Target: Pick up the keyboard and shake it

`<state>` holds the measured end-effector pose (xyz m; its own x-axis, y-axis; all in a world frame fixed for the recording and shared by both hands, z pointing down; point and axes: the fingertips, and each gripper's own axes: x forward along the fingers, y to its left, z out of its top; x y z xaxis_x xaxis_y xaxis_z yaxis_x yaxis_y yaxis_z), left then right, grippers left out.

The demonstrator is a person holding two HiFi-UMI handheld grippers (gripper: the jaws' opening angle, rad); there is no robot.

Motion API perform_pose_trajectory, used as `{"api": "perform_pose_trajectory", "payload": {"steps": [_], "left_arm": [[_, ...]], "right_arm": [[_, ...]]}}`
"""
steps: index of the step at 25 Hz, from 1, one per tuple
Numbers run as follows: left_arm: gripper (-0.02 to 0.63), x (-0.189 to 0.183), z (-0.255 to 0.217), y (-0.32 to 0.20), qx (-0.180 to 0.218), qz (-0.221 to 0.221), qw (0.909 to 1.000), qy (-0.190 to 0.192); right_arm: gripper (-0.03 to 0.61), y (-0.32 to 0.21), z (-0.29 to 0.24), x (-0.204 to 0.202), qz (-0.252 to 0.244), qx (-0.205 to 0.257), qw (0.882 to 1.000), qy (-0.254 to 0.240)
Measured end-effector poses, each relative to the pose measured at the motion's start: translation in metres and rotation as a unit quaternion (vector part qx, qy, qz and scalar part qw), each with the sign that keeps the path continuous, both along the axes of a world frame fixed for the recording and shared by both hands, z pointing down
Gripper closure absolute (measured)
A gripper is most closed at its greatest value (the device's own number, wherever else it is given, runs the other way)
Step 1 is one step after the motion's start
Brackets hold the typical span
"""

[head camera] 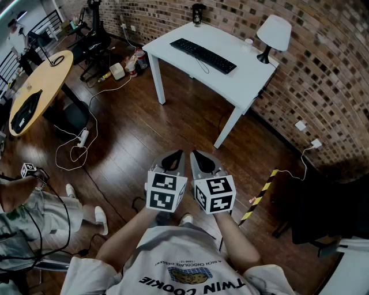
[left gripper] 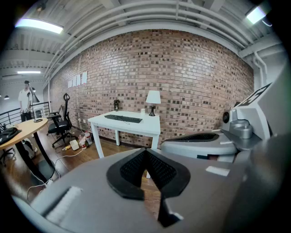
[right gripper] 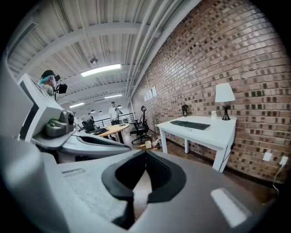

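Note:
A black keyboard point(head camera: 203, 55) lies flat on a white table point(head camera: 242, 80) against the brick wall, well ahead of me; it also shows small in the left gripper view as the keyboard point(left gripper: 123, 119) and in the right gripper view as the keyboard point(right gripper: 196, 124). I hold both grippers side by side close to my chest, far from the table. My left gripper point(head camera: 174, 160) is shut and holds nothing. Beside it my right gripper point(head camera: 201, 159) is shut and holds nothing too. In each gripper view the black pads meet at the tip.
A white lamp point(head camera: 273, 34) and a dark cup point(head camera: 198, 12) stand on the table. A round wooden table point(head camera: 40, 86), office chairs and cables point(head camera: 86, 135) lie to the left. A person point(head camera: 23, 213) stands at my left. Yellow-black tape point(head camera: 259, 196) marks the floor.

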<state>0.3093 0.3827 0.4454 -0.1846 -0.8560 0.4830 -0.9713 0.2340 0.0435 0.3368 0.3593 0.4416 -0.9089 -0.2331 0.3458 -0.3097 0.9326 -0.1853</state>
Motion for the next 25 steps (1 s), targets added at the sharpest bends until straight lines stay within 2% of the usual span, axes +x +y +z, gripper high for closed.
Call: {"api": "perform_pose_trajectory", "payload": {"steps": [6,10,19,25], "left_arm": [[0.612,-0.041,0.009,-0.035,0.01,0.012,0.9999,0.007],[0.612,-0.081,0.017,-0.057,0.008,0.025,0.9995,0.015],[0.612,-0.19,0.008,-0.105,0.009,0.068,0.9971,0.033],[0.612,-0.239,0.01,-0.129,0.009,0.104,0.9937,0.041]], "right_arm": [[0.577,-0.031,0.007,-0.043,-0.002,0.022,1.0,0.012],[0.576,-0.052,0.013,-0.084,0.007,0.032,0.999,0.023],[0.577,-0.099,0.009,-0.189,0.046,0.042,0.996,0.056],[0.575,-0.121,0.011,-0.235,0.08,0.047,0.993,0.072]]}}
